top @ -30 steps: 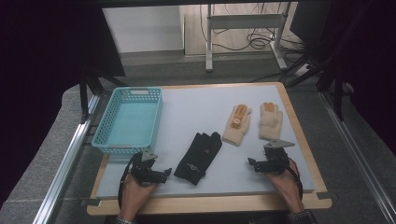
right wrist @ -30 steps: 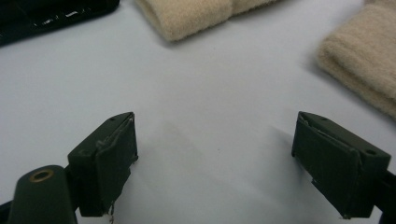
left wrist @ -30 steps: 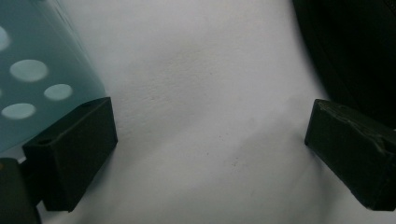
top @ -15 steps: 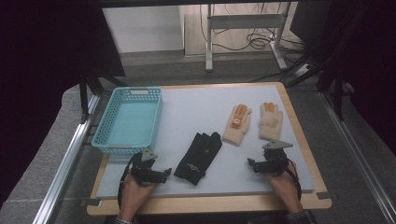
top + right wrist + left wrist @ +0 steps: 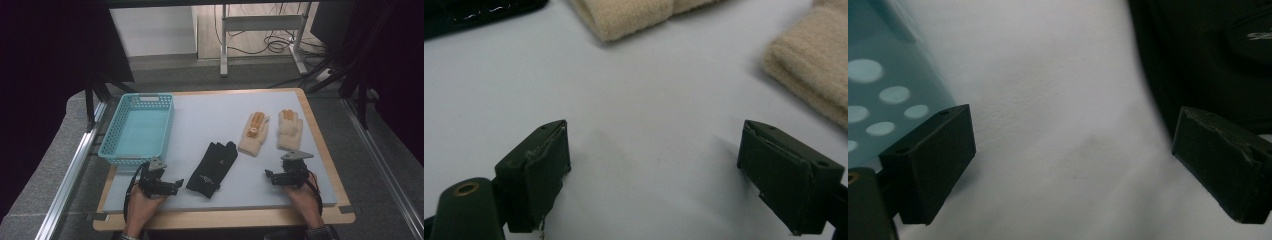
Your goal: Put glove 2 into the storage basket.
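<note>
Both the left gripper and right gripper are held wide open, empty; the flat black fabric glove just beyond the left fingers could be merely pinched and dragged.

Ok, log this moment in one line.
left gripper: open, empty | right gripper: open, empty | black glove, two beige gloves on table | basket empty

- A lab or test room.
- Black curtains flank a table fitted with metal rails.
- Cables lie on the floor under a metal stand.
</note>
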Motion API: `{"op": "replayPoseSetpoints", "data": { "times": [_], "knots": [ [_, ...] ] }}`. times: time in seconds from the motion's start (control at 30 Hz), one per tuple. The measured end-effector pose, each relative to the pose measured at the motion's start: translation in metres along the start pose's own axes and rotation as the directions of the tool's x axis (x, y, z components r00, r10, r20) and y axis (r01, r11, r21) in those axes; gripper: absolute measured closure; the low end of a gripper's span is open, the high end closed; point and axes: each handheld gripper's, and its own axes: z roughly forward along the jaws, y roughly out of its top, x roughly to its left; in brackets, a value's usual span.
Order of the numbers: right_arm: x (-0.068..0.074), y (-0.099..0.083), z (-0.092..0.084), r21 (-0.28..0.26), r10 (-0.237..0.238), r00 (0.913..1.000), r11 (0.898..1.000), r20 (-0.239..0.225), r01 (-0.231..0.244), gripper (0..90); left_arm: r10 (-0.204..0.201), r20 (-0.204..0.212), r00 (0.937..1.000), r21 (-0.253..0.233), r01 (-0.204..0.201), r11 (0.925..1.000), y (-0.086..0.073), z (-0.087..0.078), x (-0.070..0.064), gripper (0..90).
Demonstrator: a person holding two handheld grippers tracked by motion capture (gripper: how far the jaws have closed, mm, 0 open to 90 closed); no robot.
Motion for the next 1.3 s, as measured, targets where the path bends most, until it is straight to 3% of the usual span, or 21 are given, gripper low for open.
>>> {"op": "replayPoseSetpoints", "data": {
  "times": [0.13,0.3,0.33,0.43,0.67,0.8,1.03,1.07,1.1,1.2,1.3],
  "knots": [
    [0.0,0.0,0.0,0.0,0.0,1.0,1.0,0.0,0.0,13.2,0.017,0.014,0.9998,0.005,-0.017,0.9998,0.006,-0.005,-0.008,4.3],
    [0.0,0.0,0.0,0.0,0.0,1.0,1.0,-0.001,0.0,13.2,0.014,0.066,0.9977,-0.005,-0.014,0.9999,0.018,-0.008,-0.016,3.5],
    [0.0,0.0,0.0,0.0,0.001,1.0,1.0,-0.001,-0.001,13.3,0.008,0.105,0.9944,-0.016,-0.006,0.9998,0.024,-0.006,-0.02,3.2],
    [0.0,0.0,0.0,0.0,0.0,1.0,1.0,0.0,0.0,13.2,0.012,0.112,0.9936,-0.015,-0.01,0.9998,0.03,-0.005,-0.026,2.0],
    [0.0,0.0,0.0,0.0,0.0,1.0,1.0,0.0,0.0,13.2,0.057,0.12,0.9912,0.012,-0.059,0.9982,0.053,0.011,-0.044,0.0],
    [0.0,0.0,0.0,0.0,0.0,1.0,1.0,-0.001,0.0,13.2,0.074,0.145,0.9867,0.044,-0.081,0.9958,0.064,0.03,-0.056,0.0],
    [0.0,0.0,0.0,-0.001,0.001,1.0,1.0,0.0,-0.001,13.3,0.117,0.12,0.9858,0.084,-0.128,0.9883,0.07,0.05,-0.075,0.0],
    [0.0,0.0,0.0,-0.001,0.001,1.0,1.0,-0.001,-0.001,13.2,0.126,0.107,0.9862,0.092,-0.136,0.9864,0.071,0.053,-0.077,0.0],
    [0.0,0.0,0.0,-0.002,0.002,1.0,1.0,0.0,-0.002,13.3,0.142,0.063,0.9878,0.104,-0.148,0.9835,0.073,0.057,-0.081,0.0],
    [0.0,0.0,0.0,-0.002,0.002,1.0,1.0,-0.001,-0.002,13.2,0.133,0.061,0.9892,0.105,-0.139,0.9847,0.077,0.061,-0.081,0.0],
    [0.0,0.0,0.0,-0.002,0.002,1.0,1.0,-0.001,-0.002,13.3,0.139,0.04,0.9894,0.135,-0.144,0.9804,0.084,0.073,-0.081,0.0]
  ]
}}
